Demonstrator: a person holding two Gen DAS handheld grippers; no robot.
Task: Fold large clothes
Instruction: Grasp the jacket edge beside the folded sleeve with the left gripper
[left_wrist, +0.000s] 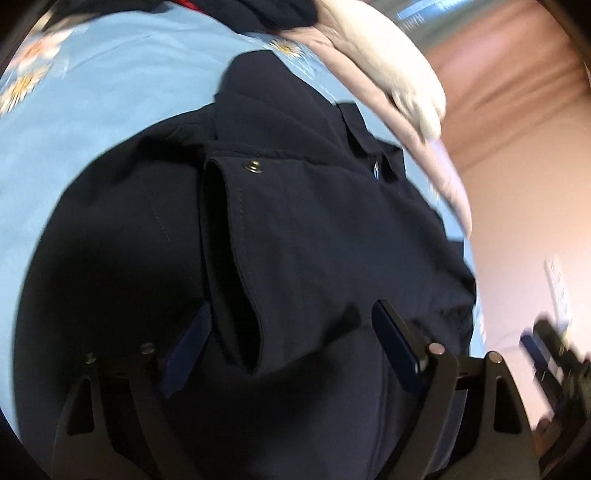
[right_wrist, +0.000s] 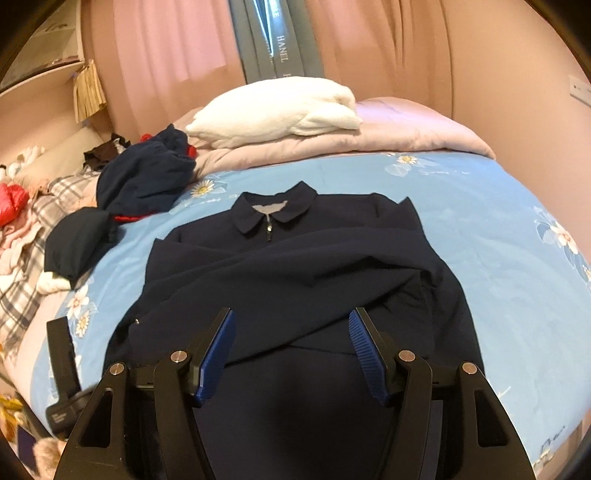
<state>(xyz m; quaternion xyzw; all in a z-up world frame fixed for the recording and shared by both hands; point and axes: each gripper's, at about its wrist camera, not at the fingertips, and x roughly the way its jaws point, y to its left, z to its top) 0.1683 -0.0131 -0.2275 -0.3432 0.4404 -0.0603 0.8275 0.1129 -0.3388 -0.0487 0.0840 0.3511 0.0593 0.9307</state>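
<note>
On the blue flowered bed sheet (right_wrist: 480, 229) lies a dark navy zip-up jacket (right_wrist: 295, 266), collar far, sleeves folded across its front. The right gripper (right_wrist: 291, 349) hangs over its hem, fingers wide apart, holding nothing. The left gripper (left_wrist: 291, 347) is wide open too, a cuff between its fingers.

I am facing a bed (right_wrist: 498, 236) covered by a light blue sheet printed with white daisies. Behind it, pink curtains (right_wrist: 166, 55) hang across the far wall, parted over a narrow grey strip of window (right_wrist: 280, 40). A folded pink quilt (right_wrist: 406, 129) lies at the head, a white blanket (right_wrist: 280, 110) on top. Soft, warm light fills the room.
</note>
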